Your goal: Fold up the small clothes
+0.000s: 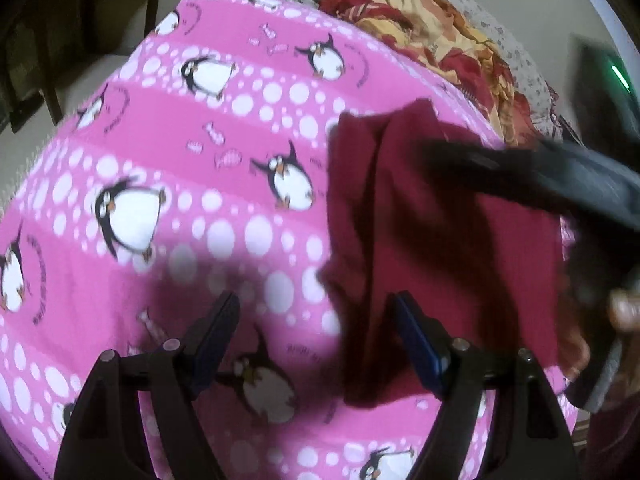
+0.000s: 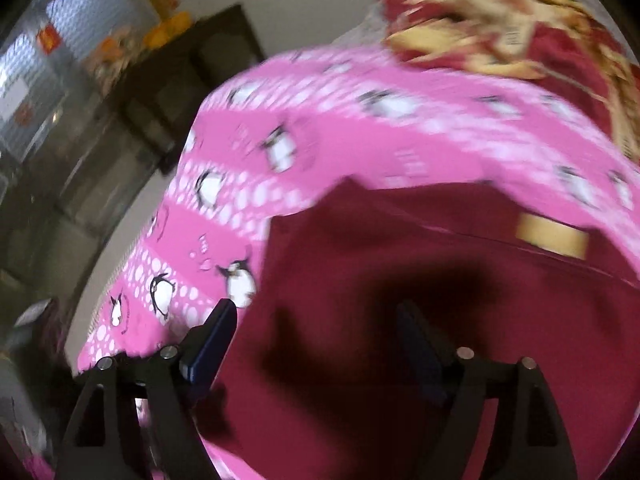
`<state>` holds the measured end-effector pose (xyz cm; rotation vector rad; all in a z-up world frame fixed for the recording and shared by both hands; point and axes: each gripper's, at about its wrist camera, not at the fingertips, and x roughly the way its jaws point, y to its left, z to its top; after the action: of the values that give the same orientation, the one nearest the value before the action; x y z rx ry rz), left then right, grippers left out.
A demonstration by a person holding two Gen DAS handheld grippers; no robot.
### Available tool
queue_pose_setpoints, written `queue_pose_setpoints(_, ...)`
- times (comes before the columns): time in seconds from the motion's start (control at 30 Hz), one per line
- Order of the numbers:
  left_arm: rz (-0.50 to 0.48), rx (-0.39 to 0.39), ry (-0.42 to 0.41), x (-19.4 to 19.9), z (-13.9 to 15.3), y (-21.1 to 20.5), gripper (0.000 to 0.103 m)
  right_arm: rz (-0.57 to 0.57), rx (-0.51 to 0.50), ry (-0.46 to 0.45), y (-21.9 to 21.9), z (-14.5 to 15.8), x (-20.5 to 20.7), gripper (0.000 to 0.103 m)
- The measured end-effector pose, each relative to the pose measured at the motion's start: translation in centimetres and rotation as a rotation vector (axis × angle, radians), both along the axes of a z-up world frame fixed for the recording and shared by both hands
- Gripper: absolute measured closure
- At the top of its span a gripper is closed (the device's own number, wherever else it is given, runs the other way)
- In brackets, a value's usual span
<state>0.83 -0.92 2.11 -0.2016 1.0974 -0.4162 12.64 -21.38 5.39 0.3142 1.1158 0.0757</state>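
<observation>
**Maroon garment laid out, both claws clear of it**

Nearest in the left wrist view are the two dark fingers of the left gripper (image 1: pixel 314 312), spread wide with nothing between the pads; one finger hangs over the pink penguin-print sheet (image 1: pixel 168 152), the other over the edge of the maroon garment (image 1: pixel 432 248). That garment lies on the sheet, already doubled along a lengthwise crease, with a raised ridge near its left border. Across its upper right passes a blurred dark bar, which I take to be the right gripper (image 1: pixel 520 176). Beyond sits a crumpled red-and-yellow floral cloth (image 1: pixel 432 36).

From the right wrist view, blurred by motion, that gripper's (image 2: pixel 316 320) jaws stand open too, empty, above the garment (image 2: pixel 400 280), which fills the lower middle of the sheet (image 2: pixel 320 128). A pale tan label (image 2: pixel 552 236) shows near its far edge.

It looks like thin, limp knit: light, soft, prone to sag and bunch, not slippery or fragile. Corners or the hem edge seem the best places to pinch, both layers together.
</observation>
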Motion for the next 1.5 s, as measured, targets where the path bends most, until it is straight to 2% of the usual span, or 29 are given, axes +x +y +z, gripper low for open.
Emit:
queue_pose_setpoints(0.07,0.012,-0.026,0.011,-0.3,-0.5,0.4,0.023,0.030,-0.029,0.042,1.7,-1.5,2.3,0.017)
queue_pose_setpoints(0.2,0.016,-0.052,0.019,-0.4,-0.9,0.6,0.020,0.006,-0.099,0.102,3.0,-4.3,4.6,0.004)
queue_pose_setpoints(0.33,0.008,-0.046,0.000,-0.3,-0.8,-0.1,0.013,0.002,-0.172,0.083,3.3,-5.0,4.6,0.005)
queue_pose_setpoints(0.37,0.002,-0.040,-0.001,-0.2,-0.9,-0.4,0.013,-0.003,-0.187,0.074,3.1,-4.8,4.4,0.016)
queue_pose_setpoints(0.4,-0.001,-0.036,-0.002,-0.2,-0.9,-0.7,0.013,-0.011,-0.223,0.052,2.8,-4.3,3.9,0.040)
queue_pose_setpoints(0.43,-0.002,-0.035,-0.002,-0.1,-0.9,-0.9,0.013,-0.003,-0.210,0.035,2.4,-3.9,3.6,0.049)
queue_pose_setpoints(0.5,-0.010,-0.049,-0.005,0.2,-0.9,-1.6,0.013,-0.012,-0.091,0.011,0.4,-3.0,2.7,0.075)
queue_pose_setpoints(0.6,-0.019,-0.073,-0.004,0.9,-1.0,-2.7,0.013,-0.052,0.026,-0.032,-2.2,-1.3,0.8,0.083)
queue_pose_setpoints(0.73,-0.036,-0.094,0.003,1.6,-1.3,-4.1,0.013,-0.063,0.061,-0.072,-4.1,0.7,-1.8,0.085)
queue_pose_setpoints(0.8,-0.068,-0.118,0.003,1.5,-1.1,-4.7,0.034,-0.075,0.090,-0.071,-5.3,1.1,-2.7,0.085)
queue_pose_setpoints(0.83,-0.094,-0.134,0.012,1.4,-0.9,-5.2,0.059,-0.077,0.095,-0.067,-5.4,1.1,-3.0,0.085)
queue_pose_setpoints(0.87,-0.111,-0.127,0.017,1.1,-0.6,-5.7,0.064,-0.076,0.101,-0.061,-5.4,1.0,-3.2,0.085)
queue_pose_setpoints(0.9,-0.106,-0.107,0.001,0.8,-0.3,-6.1,0.066,-0.074,0.110,-0.058,-5.3,0.9,-3.2,0.084)
queue_pose_setpoints(0.97,-0.126,-0.079,-0.043,-0.1,0.5,-6.8,0.075,-0.099,0.142,-0.048,-5.7,1.0,-3.5,0.080)
queue_pose_setpoints(1.03,-0.130,-0.064,-0.066,-0.3,1.0,-7.3,0.078,-0.149,0.188,-0.038,-5.7,0.8,-3.0,0.054)
queue_pose_setpoints(1.07,-0.131,-0.065,-0.071,-0.4,1.2,-7.5,0.078,-0.158,0.207,-0.046,-5.9,1.1,-3.0,0.032)
queue_pose_setpoints(1.1,-0.130,-0.063,-0.071,-0.4,1.3,-7.6,0.078,-0.157,0.215,-0.057,-5.7,1.3,-3.0,0.026)
queue_pose_setpoints(1.27,-0.143,-0.030,-0.087,-0.8,1.3,-8.0,0.079,-0.084,0.135,-0.048,-2.7,1.5,-1.3,0.026)
queue_pose_setpoints(1.5,-0.150,-0.027,-0.083,-1.1,1.2,-8.3,0.078,0.026,0.015,0.056,0.3,-1.8,2.1,0.022)
